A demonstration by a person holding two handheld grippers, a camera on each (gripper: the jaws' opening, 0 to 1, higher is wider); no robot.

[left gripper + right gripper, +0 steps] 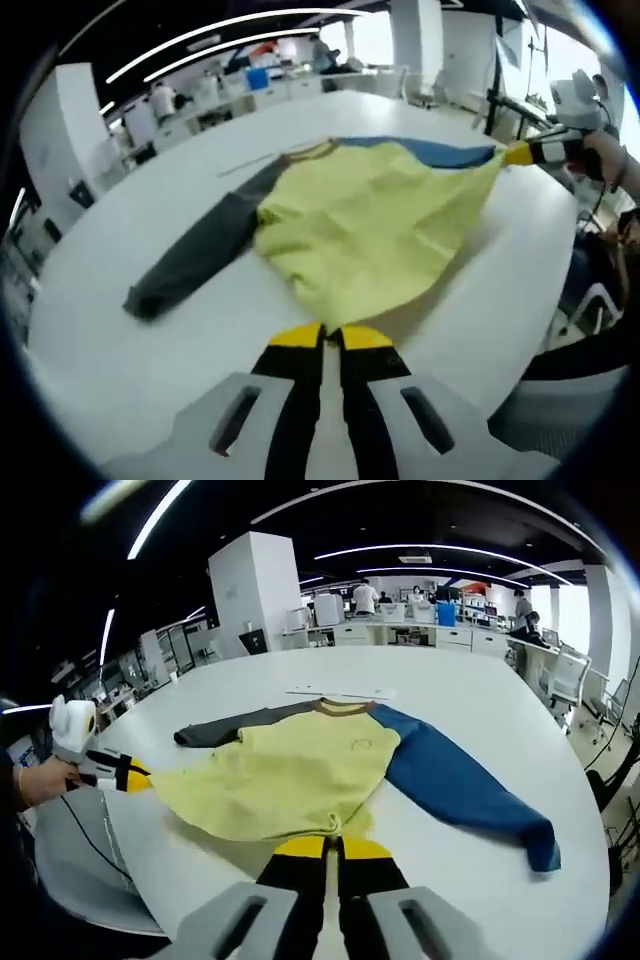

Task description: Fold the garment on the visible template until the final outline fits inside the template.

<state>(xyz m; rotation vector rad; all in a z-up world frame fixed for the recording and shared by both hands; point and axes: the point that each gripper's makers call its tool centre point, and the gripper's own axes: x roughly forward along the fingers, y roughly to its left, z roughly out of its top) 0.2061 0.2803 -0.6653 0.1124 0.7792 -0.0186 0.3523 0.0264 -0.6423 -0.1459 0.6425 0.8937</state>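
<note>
The shirt [300, 770] lies flat on the white table [470, 695], yellow body in the middle, grey sleeve [190, 260] out to one side and blue sleeve [460, 785] to the other, collar pointing away from the person. Each hem corner is caught by a tool. The left gripper [328, 335] has its yellow tips pressed together on the near edge of the yellow cloth, and the right gripper [330, 845] is pinching the hem in the same way on its own side. From either one, the other is seen out at the far corner with the hem drawn fairly taut between them.

I can't make out any template outline on the table, only a thin pale strip [340, 692] beyond the collar.

To my eye the step in hand is the first fold from the hem. To do it well, I'd keep both corners at the same height and the hem straight, lift just enough to clear the table, and carry them evenly toward the collar so the yellow panel lands square and without ripples. The sleeves still sprawl wide and need folding inward afterwards.
</note>
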